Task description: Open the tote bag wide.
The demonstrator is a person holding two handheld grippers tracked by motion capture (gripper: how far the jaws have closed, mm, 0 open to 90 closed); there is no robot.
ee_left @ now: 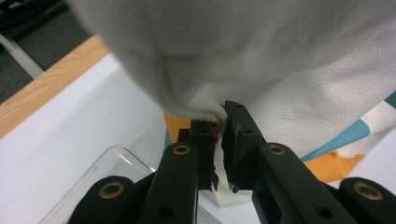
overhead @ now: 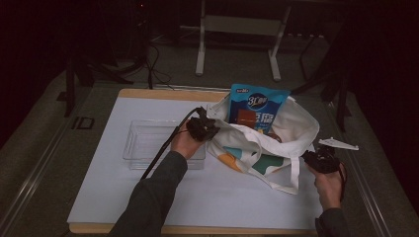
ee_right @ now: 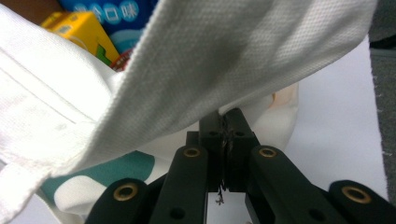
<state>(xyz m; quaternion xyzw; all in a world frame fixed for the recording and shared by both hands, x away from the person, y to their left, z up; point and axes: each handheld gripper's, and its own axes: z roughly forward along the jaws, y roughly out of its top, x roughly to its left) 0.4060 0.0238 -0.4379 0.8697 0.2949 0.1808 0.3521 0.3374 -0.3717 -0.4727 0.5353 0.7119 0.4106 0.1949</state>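
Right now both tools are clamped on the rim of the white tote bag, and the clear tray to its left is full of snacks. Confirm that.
Not quite. The clear tray is empty, as the high view shows. The rest holds: the left tool and the right tool are clamped on the rim of the white tote bag.

Between the black fingers hangs a white tote bag patterned teal and orange; behind, a blue packet and perhaps a yellow carton.

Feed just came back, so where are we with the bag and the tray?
Done: snack packets stand inside the cloth bag. In hand: the left gripper and the right gripper are each shut on the bag's rim, holding its mouth apart. Left: the clear tray beside the bag holds nothing, so any transfer between them looks undone.
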